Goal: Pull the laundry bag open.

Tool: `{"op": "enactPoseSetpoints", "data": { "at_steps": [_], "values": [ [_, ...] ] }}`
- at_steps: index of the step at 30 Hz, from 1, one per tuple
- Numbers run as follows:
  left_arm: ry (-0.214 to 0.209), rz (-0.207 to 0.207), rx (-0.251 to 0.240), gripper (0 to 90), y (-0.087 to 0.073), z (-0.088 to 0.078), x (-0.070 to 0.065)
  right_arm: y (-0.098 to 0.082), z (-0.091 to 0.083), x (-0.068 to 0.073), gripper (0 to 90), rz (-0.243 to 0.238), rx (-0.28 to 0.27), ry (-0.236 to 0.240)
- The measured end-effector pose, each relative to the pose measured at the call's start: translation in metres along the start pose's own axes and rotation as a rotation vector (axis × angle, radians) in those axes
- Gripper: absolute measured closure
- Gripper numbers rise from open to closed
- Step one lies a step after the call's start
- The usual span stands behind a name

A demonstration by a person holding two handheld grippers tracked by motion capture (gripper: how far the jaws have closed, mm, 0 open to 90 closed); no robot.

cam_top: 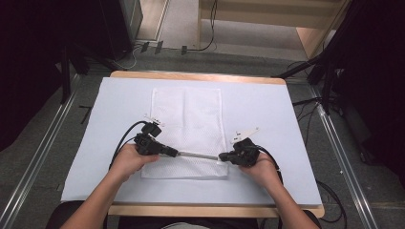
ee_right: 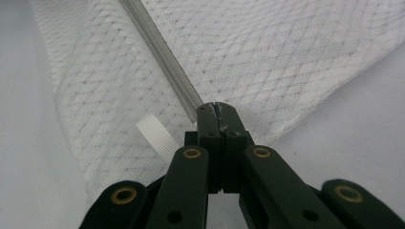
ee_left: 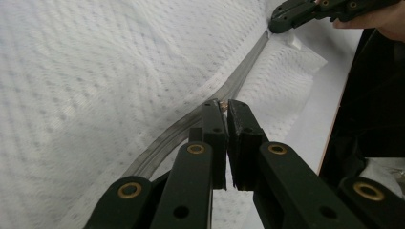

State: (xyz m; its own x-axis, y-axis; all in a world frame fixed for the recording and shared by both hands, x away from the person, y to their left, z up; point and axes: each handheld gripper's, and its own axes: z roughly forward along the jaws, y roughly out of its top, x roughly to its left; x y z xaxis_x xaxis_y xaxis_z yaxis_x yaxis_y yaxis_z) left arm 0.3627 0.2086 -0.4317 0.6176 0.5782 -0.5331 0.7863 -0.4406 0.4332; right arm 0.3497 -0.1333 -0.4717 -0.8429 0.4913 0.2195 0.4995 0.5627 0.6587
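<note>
We see a white mesh laundry bag (cam_top: pixel 188 129) lying flat on the pale table cover, long side running away from us. Its weave is a fine diamond net, slightly rumpled near the front. A grey zipper (cam_top: pixel 198 155) runs across the near end, pulled taut in a straight line. A small white ribbed loop (ee_right: pixel 156 136) sticks out at the zipper's right end.

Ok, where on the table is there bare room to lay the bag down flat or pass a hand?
Free: the pale blue table top left of the white mesh zip bag, the wide strip to its right, and the band along the far edge. Crowded: the near middle, where the left tongs and right tongs pinch the bag's grey zipper.
</note>
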Motion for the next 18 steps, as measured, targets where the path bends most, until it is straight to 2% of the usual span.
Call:
{"op": "enactPoseSetpoints", "data": {
  "at_steps": [2,11,15,18],
  "values": [
    [0.008,0.005,-0.005,88.0,-0.002,-0.004,0.002,0.0,0.0,0.0,90.0,-0.003,0.0,-0.001],
    [0.032,-0.031,-0.026,88.0,-0.018,-0.025,0.013,0.0,0.0,0.0,90.0,0.0,0.001,-0.001],
    [0.05,-0.039,-0.051,88.0,-0.025,-0.037,0.016,0.0,0.0,-0.001,90.0,0.003,0.002,0.002],
    [0.053,-0.06,-0.071,88.0,-0.029,-0.044,0.018,0.0,0.0,-0.001,90.0,0.007,0.001,0.003]
  ]
}}
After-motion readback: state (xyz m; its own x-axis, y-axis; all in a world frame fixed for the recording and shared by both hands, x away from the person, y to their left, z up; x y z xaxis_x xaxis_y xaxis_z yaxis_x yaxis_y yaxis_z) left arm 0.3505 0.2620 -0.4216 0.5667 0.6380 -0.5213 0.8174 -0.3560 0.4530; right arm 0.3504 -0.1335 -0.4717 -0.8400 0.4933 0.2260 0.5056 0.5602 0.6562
